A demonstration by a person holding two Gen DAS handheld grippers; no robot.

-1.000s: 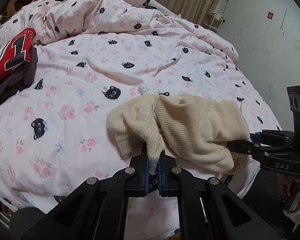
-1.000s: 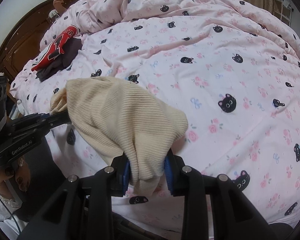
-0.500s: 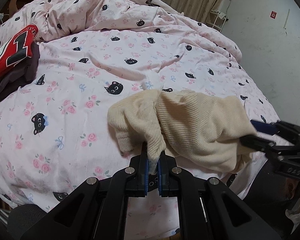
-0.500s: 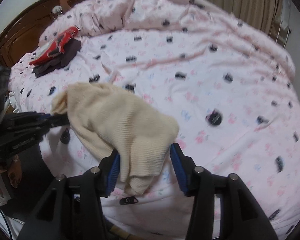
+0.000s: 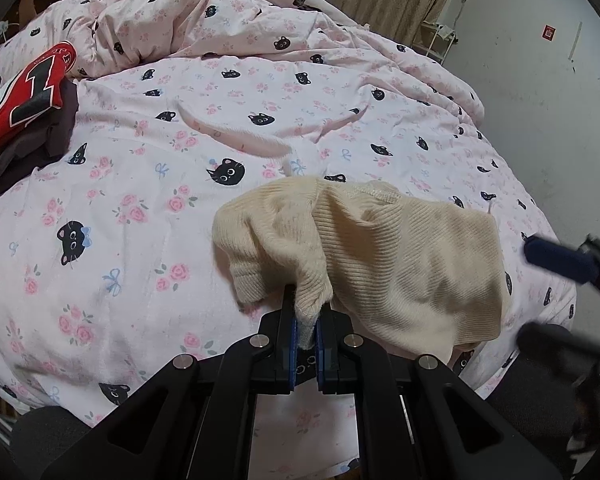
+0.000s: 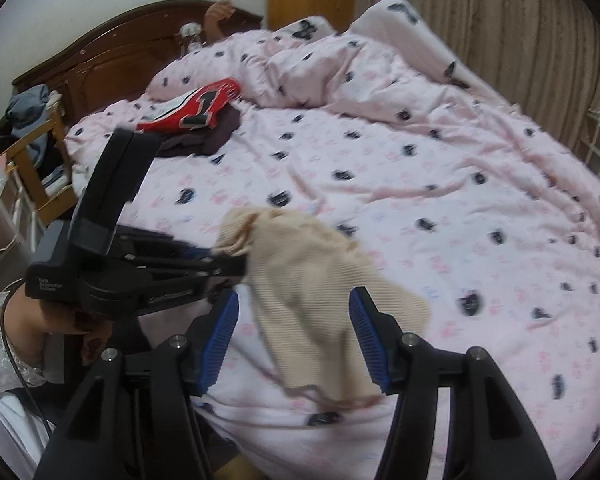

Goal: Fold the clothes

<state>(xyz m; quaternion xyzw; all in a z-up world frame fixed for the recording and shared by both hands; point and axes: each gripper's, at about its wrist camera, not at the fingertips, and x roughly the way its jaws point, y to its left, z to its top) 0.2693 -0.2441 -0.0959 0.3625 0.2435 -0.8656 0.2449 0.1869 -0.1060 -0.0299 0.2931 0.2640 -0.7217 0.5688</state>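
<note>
A cream ribbed knit garment [image 5: 384, 256] lies bunched on the pink cat-print bedspread [image 5: 148, 200] near the bed's front edge. My left gripper [image 5: 307, 320] is shut on one edge of the garment. It also shows in the right wrist view [image 6: 236, 266], still pinching the garment [image 6: 320, 300]. My right gripper [image 6: 294, 344] is open, its blue pads [image 6: 366, 334] wide apart on either side of the garment's hanging end without gripping it. In the left wrist view its blurred blue pad [image 5: 556, 258] sits just right of the garment.
A folded red jersey with a "1" on dark clothes [image 5: 24, 104] lies at the bed's left [image 6: 196, 114]. A rumpled duvet [image 5: 228, 12] is piled at the back. A wooden headboard [image 6: 112, 64] and a chair [image 6: 32, 160] stand left.
My right gripper has opened, let go of the garment and drawn back to the right. The freed end has dropped onto the bed. My left gripper keeps its hold.
</note>
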